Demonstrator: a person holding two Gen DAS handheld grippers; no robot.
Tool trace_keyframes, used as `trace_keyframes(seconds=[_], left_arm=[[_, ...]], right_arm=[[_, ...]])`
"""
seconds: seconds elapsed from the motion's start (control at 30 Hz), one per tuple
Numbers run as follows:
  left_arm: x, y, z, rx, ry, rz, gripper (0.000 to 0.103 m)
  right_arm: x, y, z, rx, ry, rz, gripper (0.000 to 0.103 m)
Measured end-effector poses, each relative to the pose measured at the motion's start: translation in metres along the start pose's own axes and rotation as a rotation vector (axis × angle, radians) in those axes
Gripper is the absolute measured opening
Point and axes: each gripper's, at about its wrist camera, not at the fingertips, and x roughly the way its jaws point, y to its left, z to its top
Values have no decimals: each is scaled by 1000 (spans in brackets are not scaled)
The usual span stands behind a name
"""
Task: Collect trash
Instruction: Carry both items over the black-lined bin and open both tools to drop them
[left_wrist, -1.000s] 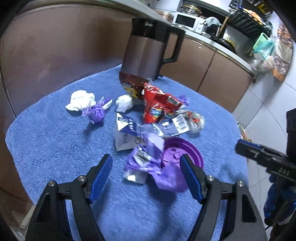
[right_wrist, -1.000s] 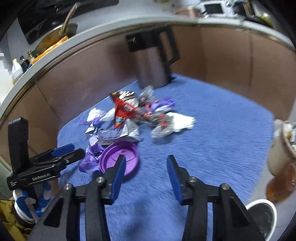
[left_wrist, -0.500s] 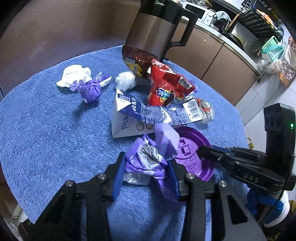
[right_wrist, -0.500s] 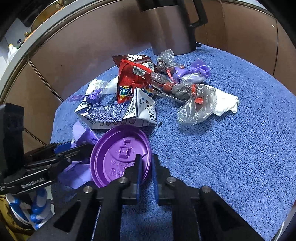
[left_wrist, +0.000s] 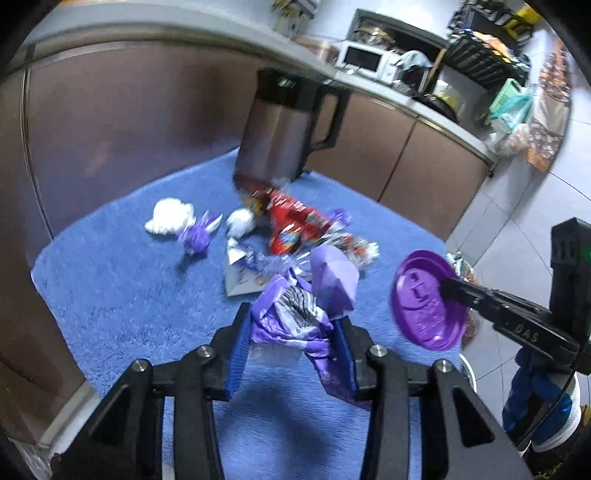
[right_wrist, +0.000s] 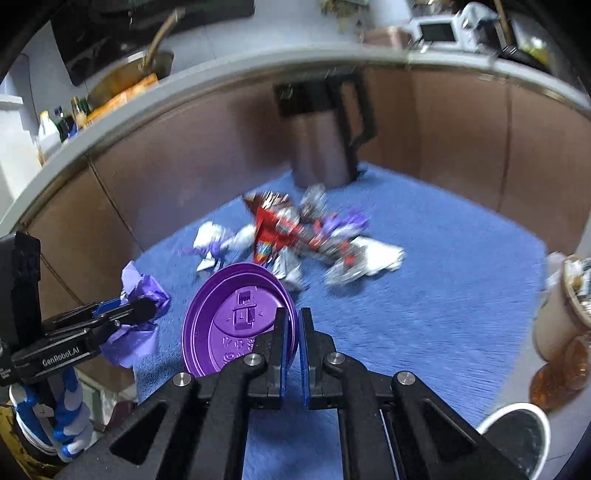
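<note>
The left tool (left_wrist: 291, 343) is clamped about halfway closed on a crumpled purple wrapper (left_wrist: 295, 314), its blue pads pressing both sides of the bundle, which hangs clear above the near edge of the bench (left_wrist: 110, 280) with its blue fleecy cover. The right tool (right_wrist: 293, 343) is pinched nearly fully together on the rim of a purple cup lid (right_wrist: 236, 321), which it holds tilted on edge, off the cover, near the bench's near left corner as the right wrist camera sees it. Both tools have just been closing.

The other litter lies in a loose heap toward the far edge: a red snack bag (left_wrist: 291, 225), 2 white tissue wads (left_wrist: 170, 219), a small purple twist (left_wrist: 197, 236). A dark kettle (left_wrist: 284, 129) stands behind the heap at the far edge.
</note>
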Motion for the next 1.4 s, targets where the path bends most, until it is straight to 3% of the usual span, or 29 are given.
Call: trace_keyframes(seconds=[0.13, 0.3, 0.47, 0.73, 1.07, 1.1, 1.2, 1.4], left_arm=[[-15, -37, 5, 77, -21, -44, 39], [-6, -114, 4, 217, 6, -135, 39], [16, -199, -8, 340, 64, -244, 39], [75, -324, -44, 493, 201, -342, 41], [152, -382, -79, 497, 371, -393, 46], [158, -385, -79, 491, 385, -403, 48], [166, -388, -78, 490, 393, -411, 55], [170, -386, -77, 475, 396, -425, 56]], right_arm=[[-50, -24, -12, 50, -85, -85, 6], [-123, -76, -49, 152, -169, -300, 6], [-182, -127, -94, 247, -198, -535, 6], [-198, -178, -147, 339, -145, -733, 6], [-150, -239, -188, 433, -23, -738, 7], [-144, -244, -192, 444, -5, -730, 11], [-133, -254, -202, 473, 27, -705, 43], [-132, -261, -206, 482, 36, -707, 49]])
